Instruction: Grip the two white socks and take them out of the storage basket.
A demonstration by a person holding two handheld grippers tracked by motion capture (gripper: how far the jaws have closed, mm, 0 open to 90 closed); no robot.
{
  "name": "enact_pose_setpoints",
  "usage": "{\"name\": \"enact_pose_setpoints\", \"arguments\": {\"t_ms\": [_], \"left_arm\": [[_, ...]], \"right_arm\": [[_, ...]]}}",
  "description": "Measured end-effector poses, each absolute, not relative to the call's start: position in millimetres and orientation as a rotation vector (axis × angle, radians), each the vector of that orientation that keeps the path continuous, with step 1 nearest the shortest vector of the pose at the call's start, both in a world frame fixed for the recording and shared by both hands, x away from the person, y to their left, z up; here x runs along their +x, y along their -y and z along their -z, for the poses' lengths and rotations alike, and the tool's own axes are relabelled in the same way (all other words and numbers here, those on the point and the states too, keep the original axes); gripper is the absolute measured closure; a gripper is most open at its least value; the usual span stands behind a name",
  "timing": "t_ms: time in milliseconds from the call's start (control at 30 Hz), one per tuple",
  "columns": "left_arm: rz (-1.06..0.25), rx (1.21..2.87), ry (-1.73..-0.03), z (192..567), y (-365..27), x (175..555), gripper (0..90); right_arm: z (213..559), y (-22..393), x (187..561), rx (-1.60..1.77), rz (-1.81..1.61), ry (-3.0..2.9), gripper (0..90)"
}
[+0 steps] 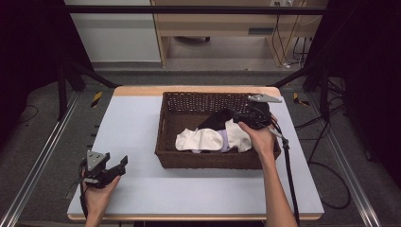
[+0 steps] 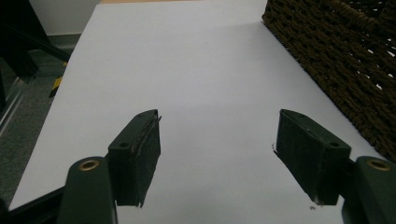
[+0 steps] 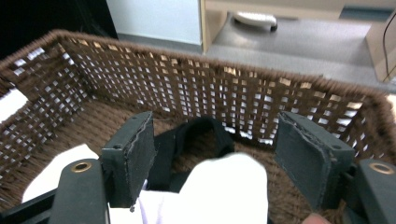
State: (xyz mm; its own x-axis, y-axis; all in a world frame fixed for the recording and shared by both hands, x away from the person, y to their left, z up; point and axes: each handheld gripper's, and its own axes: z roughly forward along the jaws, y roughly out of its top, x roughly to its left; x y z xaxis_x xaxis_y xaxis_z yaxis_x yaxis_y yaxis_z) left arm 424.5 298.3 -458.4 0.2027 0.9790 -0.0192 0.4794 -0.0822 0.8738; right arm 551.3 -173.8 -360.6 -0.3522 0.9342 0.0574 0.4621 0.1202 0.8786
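A brown wicker basket (image 1: 161, 124) stands in the middle of the table and holds white cloth (image 1: 203, 139) and a black cloth (image 1: 215, 120). My right gripper (image 1: 249, 118) hangs over the basket's right half, held by a hand. In the right gripper view this gripper (image 3: 215, 144) is open; a hump of white cloth (image 3: 229, 186) rises between the jaws without touching the pads, and the black cloth (image 3: 196, 135) lies just beyond it. My left gripper (image 1: 120, 165) rests near the table's front left corner. It (image 2: 217, 140) is open over bare table, with the basket (image 2: 345, 60) off to its right.
The pale table top (image 1: 132, 127) has free room left of the basket and along the front edge. Metal frame rails (image 1: 42, 156) run along both sides of the table. A cable (image 1: 289, 175) trails from the right gripper down over the table's right side.
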Motion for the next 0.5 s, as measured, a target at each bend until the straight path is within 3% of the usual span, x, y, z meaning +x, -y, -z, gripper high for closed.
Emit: {"name": "enact_pose_setpoints", "arguments": {"t_ms": [500], "left_arm": [[-0.797, 1.687, -1.387, 459, -298, 425, 29.9]], "right_arm": [[390, 173, 572, 1.411, -1.088, -1.939, 29.8]]}}
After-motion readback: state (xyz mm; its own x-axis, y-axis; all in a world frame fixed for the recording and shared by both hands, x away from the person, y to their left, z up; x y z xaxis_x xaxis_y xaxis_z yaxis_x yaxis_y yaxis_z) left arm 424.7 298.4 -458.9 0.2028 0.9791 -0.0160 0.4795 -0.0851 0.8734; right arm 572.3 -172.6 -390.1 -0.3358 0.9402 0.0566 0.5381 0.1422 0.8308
